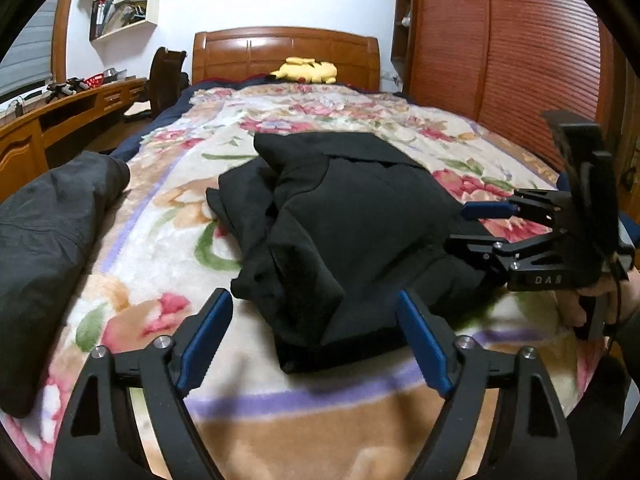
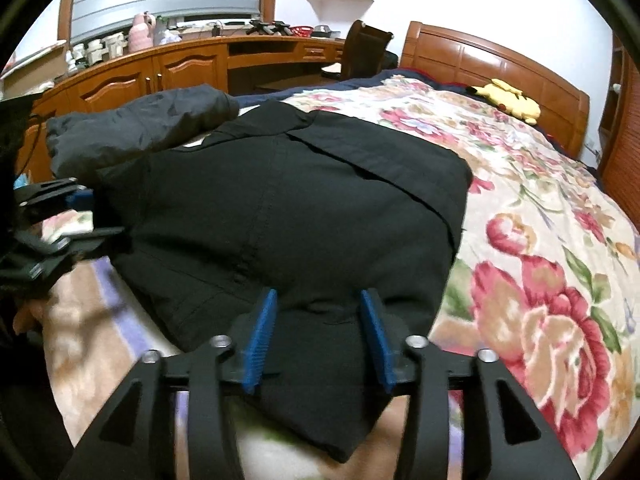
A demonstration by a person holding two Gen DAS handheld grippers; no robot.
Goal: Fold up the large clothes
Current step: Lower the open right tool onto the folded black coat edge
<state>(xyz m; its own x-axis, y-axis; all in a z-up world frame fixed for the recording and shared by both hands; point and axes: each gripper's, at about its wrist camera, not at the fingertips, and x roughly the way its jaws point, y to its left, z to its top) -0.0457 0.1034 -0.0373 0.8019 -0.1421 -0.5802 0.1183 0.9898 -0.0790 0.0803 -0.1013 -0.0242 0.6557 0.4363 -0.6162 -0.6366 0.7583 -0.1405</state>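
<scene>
A bed [image 1: 168, 240] covered by a flowered blanket [image 2: 540, 280] fills both views, with a wooden headboard [image 1: 286, 54] at its far end. On the blanket, well short of the headboard, lies a black garment [image 1: 352, 232], folded into a thick, roughly square bundle with a collar-like edge on the side toward the headboard and looser folds spilling off its left side. A second dark grey garment [image 1: 48, 240] lies bunched on the bed's left edge, apart from the black garment. A yellow plush toy [image 1: 306, 70] rests just in front of the headboard. A wooden desk [image 2: 192, 64] runs along the wall to the left of the bed.

The left gripper [image 1: 316, 340] is angled downward at the near corner of the black garment. Its blue-padded jaws stand wide apart, one on each side of that corner, and nothing is pinched between them.

The right gripper [image 2: 316, 336] also tilts downward, over the near edge of the black garment. Its jaws are parted to a moderate gap; the cloth lies beneath and between the pads, but they do not press on it. In the left wrist view this gripper reaches in from the garment's right side, held by a hand [image 1: 592, 300] at the picture's right edge.
</scene>
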